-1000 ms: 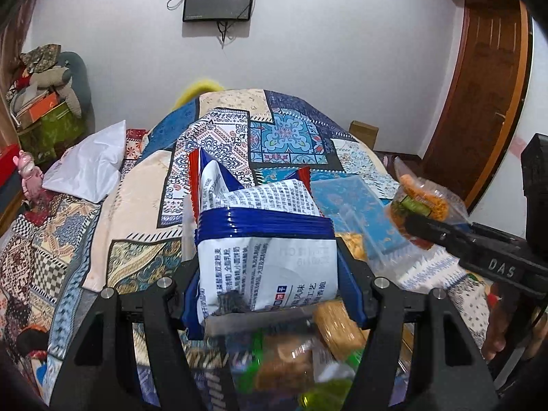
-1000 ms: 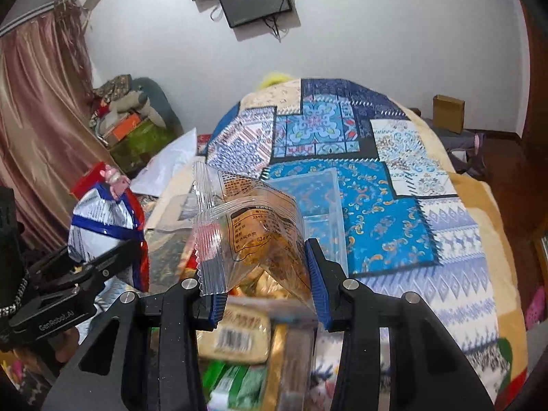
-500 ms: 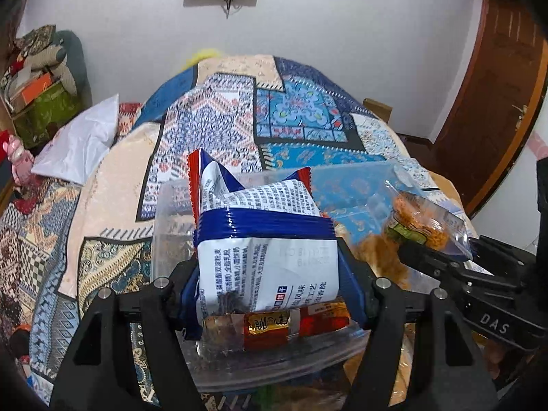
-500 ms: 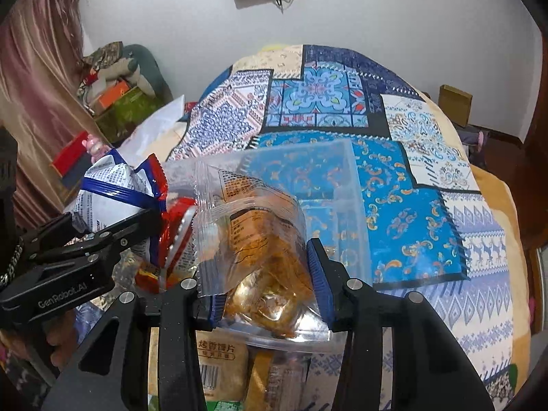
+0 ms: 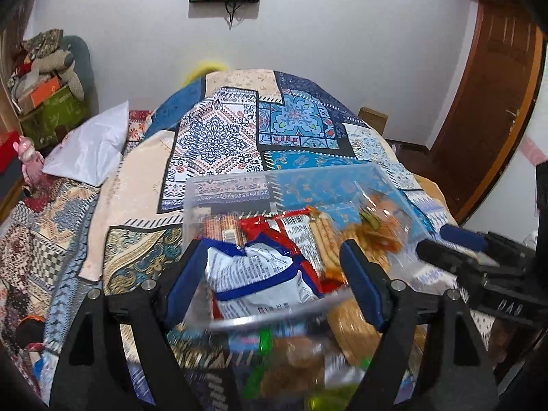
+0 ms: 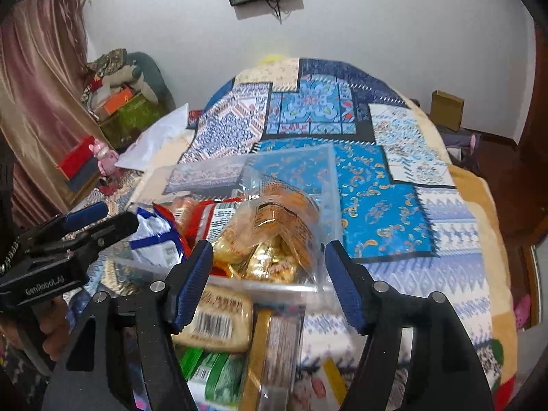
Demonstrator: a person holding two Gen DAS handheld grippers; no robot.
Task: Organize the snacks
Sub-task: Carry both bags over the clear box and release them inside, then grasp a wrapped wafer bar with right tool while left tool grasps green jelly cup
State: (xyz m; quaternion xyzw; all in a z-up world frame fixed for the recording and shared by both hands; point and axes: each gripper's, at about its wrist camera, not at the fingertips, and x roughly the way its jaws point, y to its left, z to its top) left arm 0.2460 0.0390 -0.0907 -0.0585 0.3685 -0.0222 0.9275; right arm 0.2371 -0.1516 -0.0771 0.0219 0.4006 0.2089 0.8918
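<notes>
A clear plastic bin (image 5: 236, 185) (image 6: 328, 171) sits on the patterned bed. A white-and-blue snack bag (image 5: 263, 281) (image 6: 154, 239) lies inside it at the near left, between the spread fingers of my left gripper (image 5: 277, 274), which is open. A clear bag of orange-gold snacks (image 6: 274, 236) (image 5: 376, 229) lies in the bin's right part, between the spread fingers of my right gripper (image 6: 269, 277), also open. Red and striped packets (image 5: 294, 229) lie in the bin behind them.
Loose snack packs lie on the bed in front of the bin: a tan biscuit pack (image 6: 219, 318), green packets (image 6: 212, 373) and a long brown pack (image 6: 274, 342). A white pillow (image 5: 89, 150) lies at left. A wooden door (image 5: 489, 109) stands at right.
Both grippers moved forward over the bin and opened. The white-and-blue bag and the clear orange bag were let go and now lie in the bin.
</notes>
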